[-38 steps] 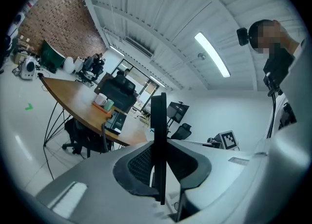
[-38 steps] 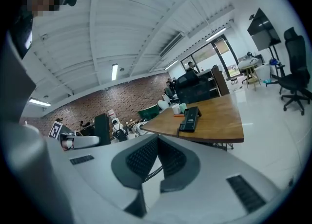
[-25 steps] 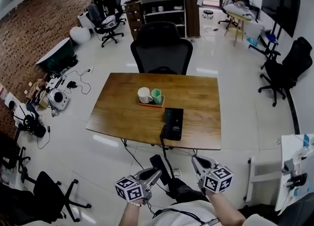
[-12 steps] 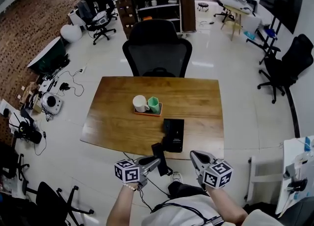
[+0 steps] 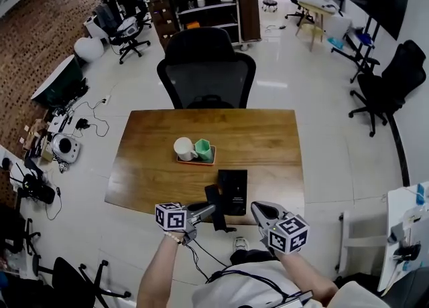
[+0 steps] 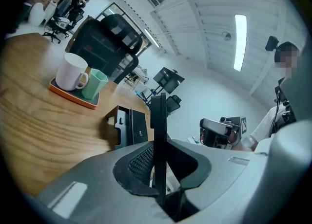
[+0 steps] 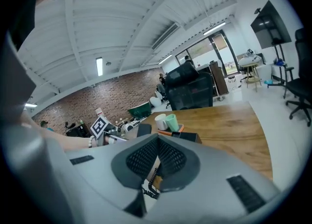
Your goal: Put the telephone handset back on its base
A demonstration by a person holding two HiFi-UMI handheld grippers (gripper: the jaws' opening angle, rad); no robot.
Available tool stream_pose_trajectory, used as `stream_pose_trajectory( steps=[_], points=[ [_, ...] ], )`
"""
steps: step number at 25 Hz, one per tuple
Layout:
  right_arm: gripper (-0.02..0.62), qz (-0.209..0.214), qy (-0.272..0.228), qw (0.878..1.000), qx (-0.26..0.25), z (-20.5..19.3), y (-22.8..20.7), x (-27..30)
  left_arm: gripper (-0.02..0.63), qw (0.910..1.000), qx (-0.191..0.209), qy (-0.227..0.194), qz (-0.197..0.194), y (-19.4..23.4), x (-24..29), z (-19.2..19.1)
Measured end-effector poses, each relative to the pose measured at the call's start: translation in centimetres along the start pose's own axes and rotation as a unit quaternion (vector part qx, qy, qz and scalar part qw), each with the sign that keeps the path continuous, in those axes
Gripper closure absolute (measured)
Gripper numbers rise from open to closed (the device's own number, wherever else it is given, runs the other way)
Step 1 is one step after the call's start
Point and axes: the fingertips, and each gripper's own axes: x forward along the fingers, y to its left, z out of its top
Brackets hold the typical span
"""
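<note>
Handset held edge-on just left of its base, lower middle of the frame
Left gripper [image 5: 202,211] jaws pinch the black handset [image 5: 212,202] beside the base [image 5: 233,189] at the bench [image 5: 151,166] front edge; right gripper [image 5: 257,210] jaws are pressed together, empty. The narrow grip may let it twist, or the coiled cord [image 7: 151,179] may snag and pull it askew

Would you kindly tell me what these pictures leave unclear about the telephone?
Base cradle: too small in head view; handset partly covers it in left gripper view.
Handset's lower end: buried between the left tool's jaws.
Cord: right gripper view shows one coil; right tool hides the rest.
</note>
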Motion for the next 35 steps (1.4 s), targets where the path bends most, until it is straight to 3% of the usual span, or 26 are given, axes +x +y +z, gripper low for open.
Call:
stream_pose_trajectory(
  steps=[10,21,35],
  points=[
    [0.595,-0.004,-0.001,1.0,-0.007,0.5,-1.3,1.4,0.537,0.9977,-0.001,0.067,-0.013,5.3,3.4,0.9],
    [0.595,-0.014,0.011,1.0,0.001,-0.8,-2.4,1.6,0.537,0.9947,-0.033,0.069,-0.069,7.6,5.8,0.3],
    [0.595,-0.027,0.014,1.0,0.005,-0.6,-4.0,1.9,0.535,0.9873,-0.056,0.096,-0.113,7.8,7.9,0.5]
  ],
)
